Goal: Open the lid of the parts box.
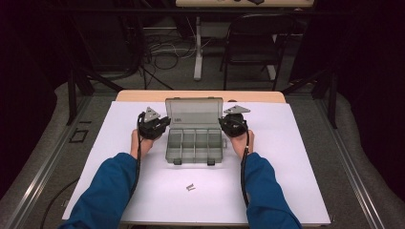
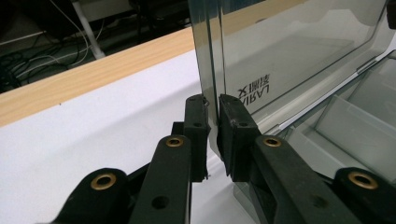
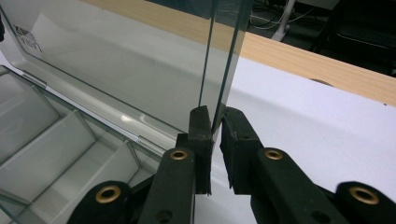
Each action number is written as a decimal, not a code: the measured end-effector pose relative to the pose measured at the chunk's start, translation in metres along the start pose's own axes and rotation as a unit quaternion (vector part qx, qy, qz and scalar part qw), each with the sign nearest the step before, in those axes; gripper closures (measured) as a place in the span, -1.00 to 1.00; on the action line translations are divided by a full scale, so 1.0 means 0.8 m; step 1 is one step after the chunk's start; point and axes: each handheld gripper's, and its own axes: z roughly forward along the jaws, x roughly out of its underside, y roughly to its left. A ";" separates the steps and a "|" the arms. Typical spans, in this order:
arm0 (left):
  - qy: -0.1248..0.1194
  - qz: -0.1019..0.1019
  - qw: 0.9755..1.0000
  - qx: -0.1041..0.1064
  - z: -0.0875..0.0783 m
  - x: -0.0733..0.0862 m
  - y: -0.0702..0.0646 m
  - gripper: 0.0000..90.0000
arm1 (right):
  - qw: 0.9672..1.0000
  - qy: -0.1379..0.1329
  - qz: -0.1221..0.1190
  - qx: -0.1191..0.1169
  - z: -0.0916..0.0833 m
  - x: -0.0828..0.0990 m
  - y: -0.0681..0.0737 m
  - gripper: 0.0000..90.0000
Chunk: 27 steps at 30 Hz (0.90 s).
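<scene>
A smoky clear plastic organiser box [image 1: 195,145] with divided compartments stands on the white sheet, its lid [image 1: 194,112] raised upright at the back. My left gripper [image 1: 166,122] is shut on the lid's left edge [image 2: 211,70]; in the left gripper view [image 2: 212,119] both pads press on the thin wall. On the other side, my right gripper [image 1: 222,122] is shut on the lid's right edge [image 3: 219,70], which runs down between its pads [image 3: 214,125]. The compartments [image 3: 56,154] that I can see hold nothing.
A small metal part [image 1: 190,187] lies on the white sheet [image 1: 286,167] in front of the box. The wooden table edge [image 1: 200,95] runs behind the lid. Beyond the table stand a folding chair [image 1: 253,43] and a white stand post [image 1: 197,47], with floor cables.
</scene>
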 end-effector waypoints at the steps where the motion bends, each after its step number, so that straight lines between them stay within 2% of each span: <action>1: -0.003 -0.002 1.000 -0.002 0.001 0.001 0.000 0.82 | 1.000 0.001 0.001 0.001 0.001 0.001 0.001 0.83; 17: 0.012 -0.002 1.000 -0.009 0.009 0.005 -0.002 0.79 | 1.000 0.013 -0.008 0.010 0.012 0.004 0.003 0.77; 27: 0.019 -0.003 1.000 -0.009 0.013 0.008 -0.002 0.78 | 1.000 0.022 -0.001 0.006 0.013 0.007 0.002 0.79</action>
